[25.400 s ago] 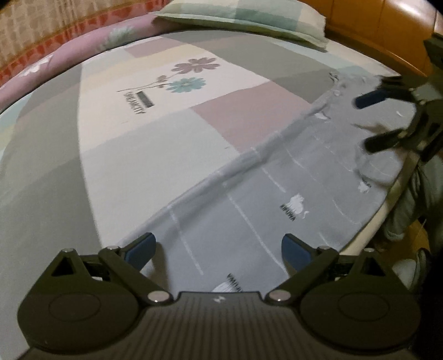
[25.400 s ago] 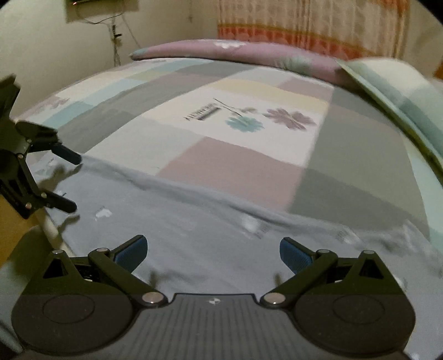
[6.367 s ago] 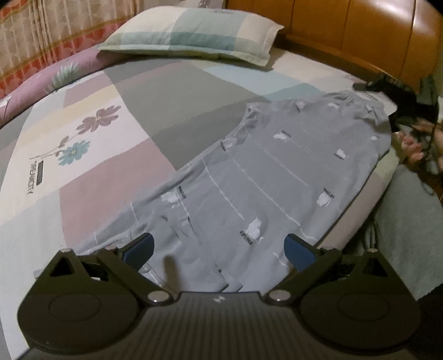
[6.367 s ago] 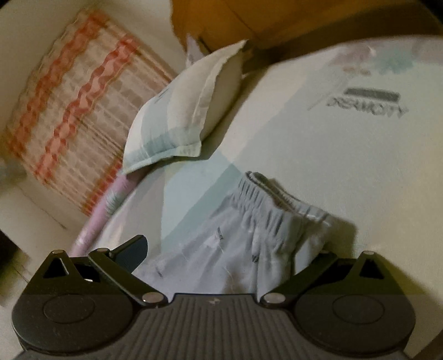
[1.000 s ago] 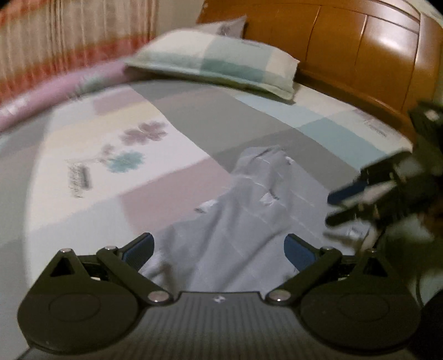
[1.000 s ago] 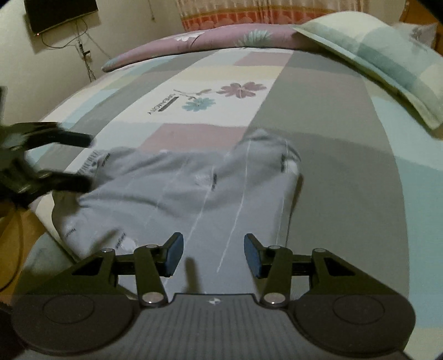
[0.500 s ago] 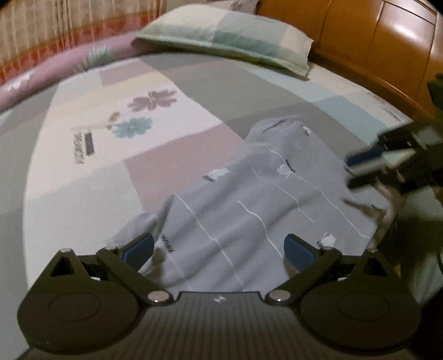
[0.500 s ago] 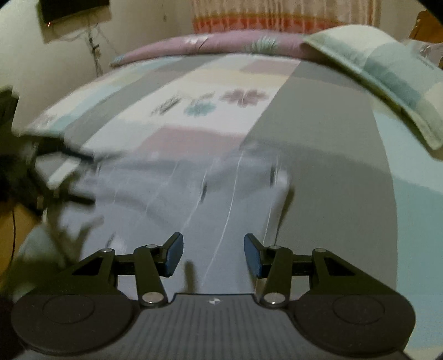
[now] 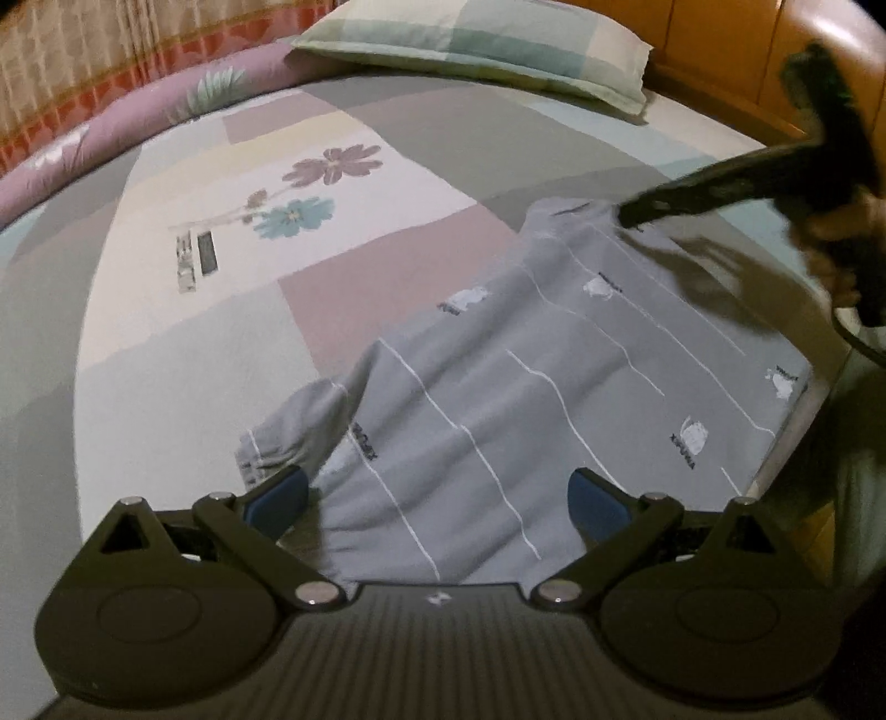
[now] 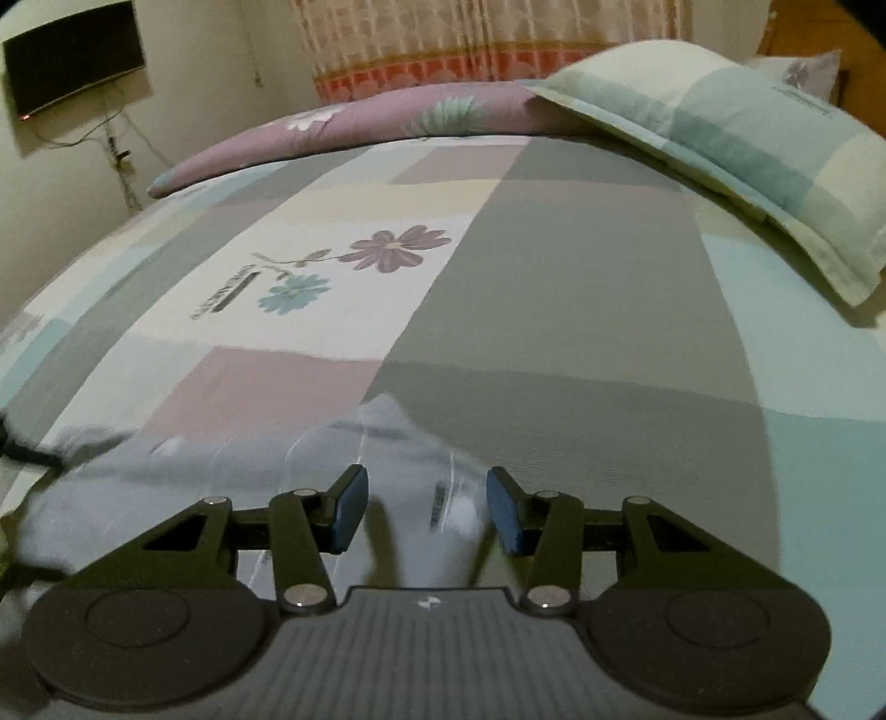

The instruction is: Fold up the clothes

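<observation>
Nearby, grey trousers [image 9: 554, 354] lie at bed [image 9: 166, 343] edge; far side bare.

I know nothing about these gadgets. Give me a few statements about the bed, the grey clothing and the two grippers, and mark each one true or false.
1. The grey trousers lie folded on the bedspread. True.
2. The left gripper is clamped on the fabric. False: its blue pads stand wide apart, with cloth lying under them.
3. A checked pillow lies at the head of the bed. True.
4. The right gripper carries a sock. False: nothing sits between its half-open fingers.
5. The bedspread is plain white. False: it has coloured blocks and printed flowers.
</observation>
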The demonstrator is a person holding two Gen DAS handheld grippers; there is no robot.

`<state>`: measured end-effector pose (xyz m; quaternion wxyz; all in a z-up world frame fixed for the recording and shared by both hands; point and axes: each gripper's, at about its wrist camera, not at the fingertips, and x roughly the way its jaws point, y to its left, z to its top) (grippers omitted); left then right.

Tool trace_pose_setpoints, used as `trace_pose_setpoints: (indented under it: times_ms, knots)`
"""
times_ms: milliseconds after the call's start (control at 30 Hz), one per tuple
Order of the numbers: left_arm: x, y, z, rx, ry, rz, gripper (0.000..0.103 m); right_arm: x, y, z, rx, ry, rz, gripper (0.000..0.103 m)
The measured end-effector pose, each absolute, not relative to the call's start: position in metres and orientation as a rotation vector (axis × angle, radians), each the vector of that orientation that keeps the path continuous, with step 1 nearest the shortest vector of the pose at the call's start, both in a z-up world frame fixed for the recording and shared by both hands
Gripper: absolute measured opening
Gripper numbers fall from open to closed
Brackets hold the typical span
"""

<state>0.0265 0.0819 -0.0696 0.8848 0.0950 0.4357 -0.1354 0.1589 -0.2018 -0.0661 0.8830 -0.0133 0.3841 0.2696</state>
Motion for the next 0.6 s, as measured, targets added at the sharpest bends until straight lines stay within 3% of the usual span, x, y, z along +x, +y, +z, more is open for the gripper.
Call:
trace_pose_setpoints:
  times_ms: [267,467,600]
  knots:
    - [0.023,0.085,-0.082,0.218,0.894,-0.292,0.100,0.071,-0.229,-0.085,-0.093,0.928,0.637,0.053]
    - [0.019,0.076,-0.065,0.248,0.888,-0.291,0.100,0.056,-0.237,-0.071,-0.094,0.879,0.600,0.054]
    - [0.020,0.062,-0.053,0.243,0.860,-0.303,0.100,0.065,-0.221,-0.059,-0.038,0.829,0.650,0.063]
